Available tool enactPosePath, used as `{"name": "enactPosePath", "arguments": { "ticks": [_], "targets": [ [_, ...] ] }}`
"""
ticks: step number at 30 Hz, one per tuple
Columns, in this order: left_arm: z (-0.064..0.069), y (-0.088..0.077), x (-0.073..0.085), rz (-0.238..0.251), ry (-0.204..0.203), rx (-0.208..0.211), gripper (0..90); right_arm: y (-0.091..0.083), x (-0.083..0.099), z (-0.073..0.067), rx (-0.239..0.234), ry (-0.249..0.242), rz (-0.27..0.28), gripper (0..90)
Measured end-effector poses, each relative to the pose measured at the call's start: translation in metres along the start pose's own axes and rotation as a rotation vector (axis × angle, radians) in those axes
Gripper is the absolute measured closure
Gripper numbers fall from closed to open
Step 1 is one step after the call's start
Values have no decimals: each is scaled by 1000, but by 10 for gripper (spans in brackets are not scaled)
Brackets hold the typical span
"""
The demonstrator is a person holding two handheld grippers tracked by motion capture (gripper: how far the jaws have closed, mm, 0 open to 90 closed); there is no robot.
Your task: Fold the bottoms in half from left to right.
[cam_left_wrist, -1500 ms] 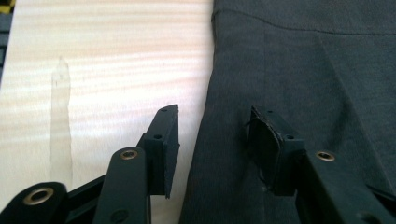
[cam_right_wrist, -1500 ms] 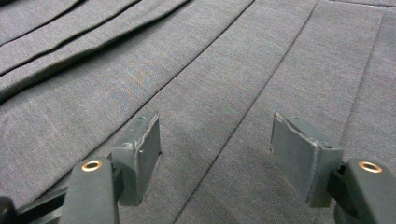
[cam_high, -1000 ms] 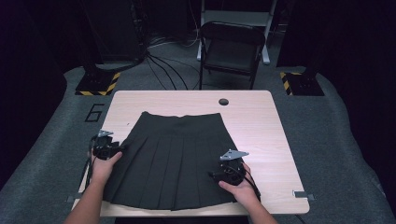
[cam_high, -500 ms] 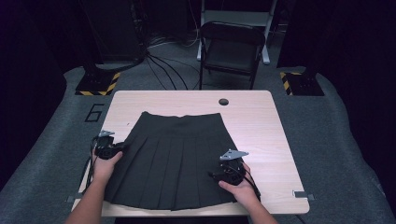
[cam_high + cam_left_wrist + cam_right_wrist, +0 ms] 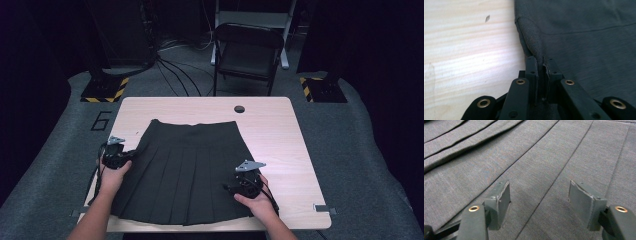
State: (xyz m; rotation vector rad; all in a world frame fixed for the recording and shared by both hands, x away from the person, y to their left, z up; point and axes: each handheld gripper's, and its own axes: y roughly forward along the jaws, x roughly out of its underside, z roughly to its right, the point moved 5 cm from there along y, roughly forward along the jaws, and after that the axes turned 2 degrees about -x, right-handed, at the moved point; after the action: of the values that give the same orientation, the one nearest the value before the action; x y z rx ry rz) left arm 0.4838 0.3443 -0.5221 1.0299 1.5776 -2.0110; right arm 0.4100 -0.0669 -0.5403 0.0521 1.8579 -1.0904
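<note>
A dark pleated skirt (image 5: 187, 165) lies flat on the wooden table (image 5: 280, 130), waistband at the far side. My left gripper (image 5: 131, 156) is at the skirt's left edge; its jaws have just been closing and now pinch a raised fold of that edge (image 5: 534, 47), lifted a little off the wood. The pads (image 5: 532, 70) press the cloth from both sides. My right gripper (image 5: 227, 188) rests over the skirt's right part near the hem, open, with the pleated cloth (image 5: 539, 195) lying flat between its fingers (image 5: 500, 200).
A folding chair (image 5: 247, 55) stands beyond the table's far edge. A round cable hole (image 5: 239, 108) sits near the far middle of the tabletop. Bare wood (image 5: 469, 50) lies left of the skirt. Cables run across the grey floor (image 5: 180, 80).
My left gripper's jaws closed on the skirt's left edge and rose slightly, pulling up a fold. The right gripper stayed put.
</note>
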Motion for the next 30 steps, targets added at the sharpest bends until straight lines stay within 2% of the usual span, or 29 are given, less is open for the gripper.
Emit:
{"name": "enactPosePath", "arguments": {
  "ticks": [3, 8, 14, 18, 19, 30],
  "targets": [
    [9, -7, -7, 22, 10, 12, 831, 0, 0, 0, -1, 3, 4, 334],
    [19, -13, -13, 19, 39, 31, 832, 0, 0, 0, -1, 2, 1, 334],
    [39, -21, -24, 33, 78, 67, 834, -1, -1, 0, -1, 0, 7, 334],
    [48, -25, -29, 41, 87, 83, 849, -1, -1, 0, -2, 14, 9, 333],
    [53, -27, -33, 51, 93, 86, 850, -2, -1, 0, 0, 10, 10, 334],
    [80, -35, -45, 52, 131, 123, 859, -3, -1, 1, 3, 22, 14, 334]
  ]
}}
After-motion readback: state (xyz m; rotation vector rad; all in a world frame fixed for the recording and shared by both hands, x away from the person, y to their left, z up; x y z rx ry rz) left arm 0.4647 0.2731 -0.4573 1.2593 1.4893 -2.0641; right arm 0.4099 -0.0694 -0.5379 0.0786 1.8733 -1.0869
